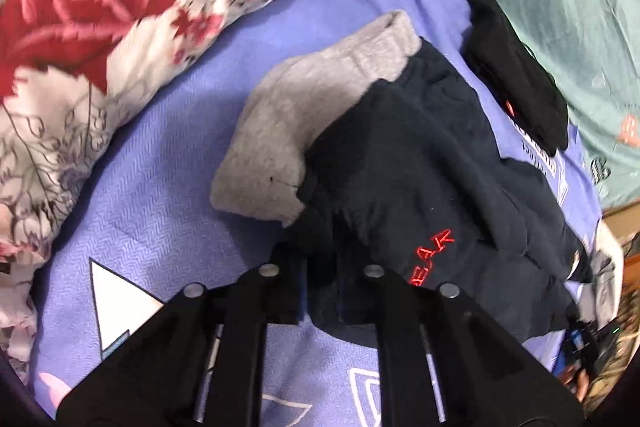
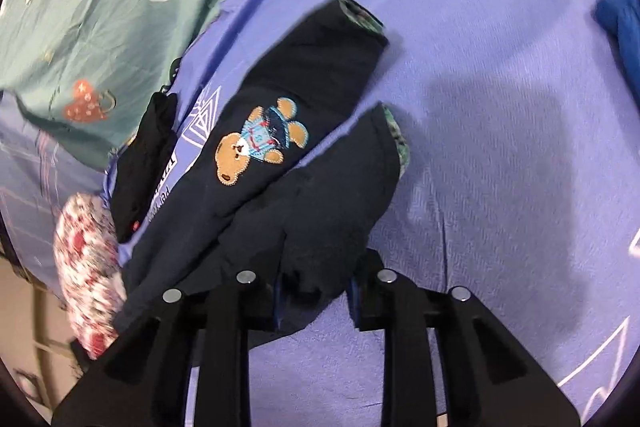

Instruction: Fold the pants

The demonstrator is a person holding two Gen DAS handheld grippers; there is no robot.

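Note:
Dark navy pants lie on a purple sheet. Their grey fleece lining is turned out at the waist and red letters show near my left gripper. The left jaws stand apart over the waist edge, with dark cloth between them. In the right wrist view the pants show a teddy bear patch and two legs running away from me. My right gripper has its jaws apart around a fold of the nearer leg.
A red and white floral blanket lies left of the pants. A black folded garment lies beyond them, also in the right wrist view. A green printed sheet covers the far side. Blue cloth sits at the right edge.

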